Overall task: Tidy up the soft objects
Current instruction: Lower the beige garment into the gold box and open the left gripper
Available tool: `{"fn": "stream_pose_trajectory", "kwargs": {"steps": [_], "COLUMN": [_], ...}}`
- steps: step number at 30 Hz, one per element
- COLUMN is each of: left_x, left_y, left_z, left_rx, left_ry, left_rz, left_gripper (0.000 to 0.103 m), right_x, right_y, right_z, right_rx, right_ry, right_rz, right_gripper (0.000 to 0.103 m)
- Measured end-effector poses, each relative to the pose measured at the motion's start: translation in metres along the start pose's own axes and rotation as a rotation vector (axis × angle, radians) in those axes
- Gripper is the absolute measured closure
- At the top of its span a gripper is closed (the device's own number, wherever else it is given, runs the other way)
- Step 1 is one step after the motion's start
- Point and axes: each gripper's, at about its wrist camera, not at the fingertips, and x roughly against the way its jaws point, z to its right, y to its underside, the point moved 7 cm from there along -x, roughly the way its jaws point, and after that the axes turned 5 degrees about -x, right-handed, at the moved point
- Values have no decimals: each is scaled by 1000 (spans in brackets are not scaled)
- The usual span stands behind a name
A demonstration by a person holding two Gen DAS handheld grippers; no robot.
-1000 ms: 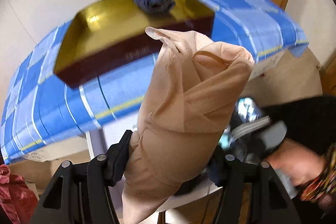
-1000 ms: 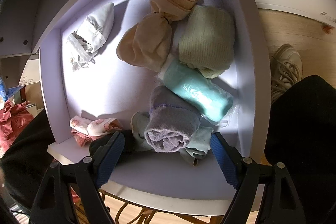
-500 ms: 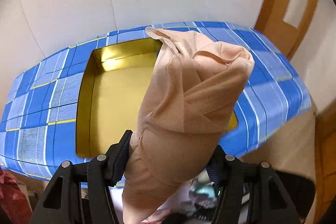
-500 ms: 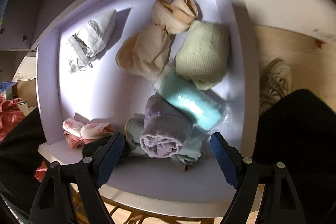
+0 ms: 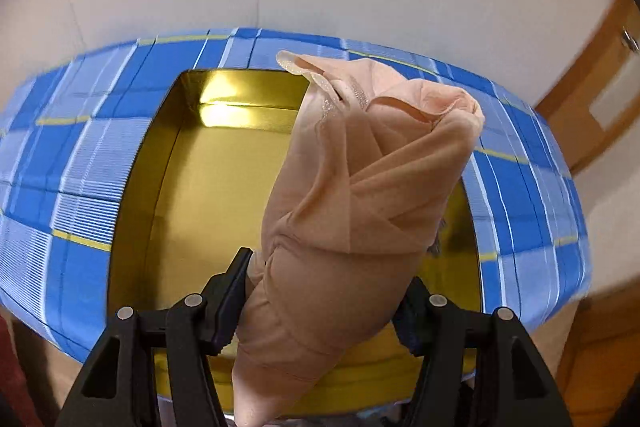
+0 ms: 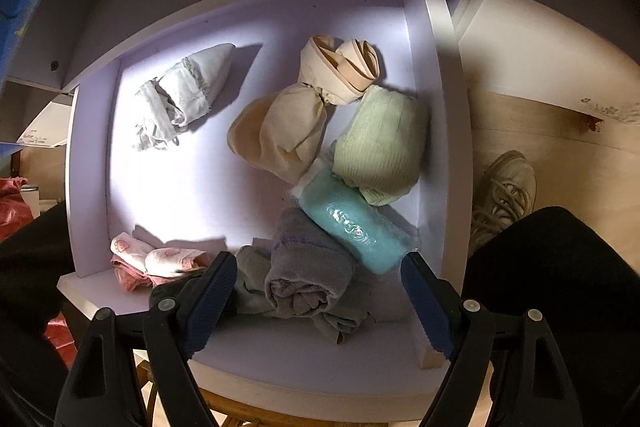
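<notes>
My left gripper (image 5: 324,287) is shut on a rolled peach stocking bundle (image 5: 360,195), held above a gold-lined box (image 5: 200,179) on a blue checked cloth (image 5: 80,163). The bundle hides much of the box's right side. My right gripper (image 6: 316,291) hangs open over a white drawer (image 6: 448,147), with nothing pressed between its pads. Below it lie a rolled purple-grey cloth (image 6: 308,267), a teal roll in clear wrap (image 6: 352,231), a pale green roll (image 6: 380,139), a beige knotted stocking bundle (image 6: 288,123), a white-grey bundle (image 6: 180,95) and a pink patterned piece (image 6: 152,259).
A white wall stands behind the clothed table, with a wooden door (image 5: 592,99) at the right. Beside the drawer are a wooden floor (image 6: 560,131), a shoe (image 6: 504,191) and the person's dark-clad legs (image 6: 560,287). Red fabric (image 6: 12,199) lies at the left.
The left gripper carried the peach bundle across until it hangs over the gold box, which now fills the view from above. The right gripper's view of the drawer shifted slightly; its jaws stayed apart.
</notes>
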Motion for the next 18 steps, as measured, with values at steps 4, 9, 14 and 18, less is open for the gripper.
{"fn": "stream_pose_trajectory", "kwargs": {"steps": [4,9,14,18], "left_x": [-18,-38,-54,-63], "left_y": [-13,-24,-34,-43], "left_z": [-7,-15,-17,-13], "left_rx": [60,118,212,213], "left_ry": [3,-5,49,42], "left_rz": [-10,-34,-53,-62], "left_gripper": [40,40,39,35], "right_x": [1,1,0,1], "right_y": [0,2,2,2], "right_z": [-1,-3,-3,-5], "right_rx": [-1,-3,-7,-6], "right_ry": [-13,-36,-44,-56], "right_rz": [-1,-11,-16,-19], "right_gripper": [18,18,18,18]}}
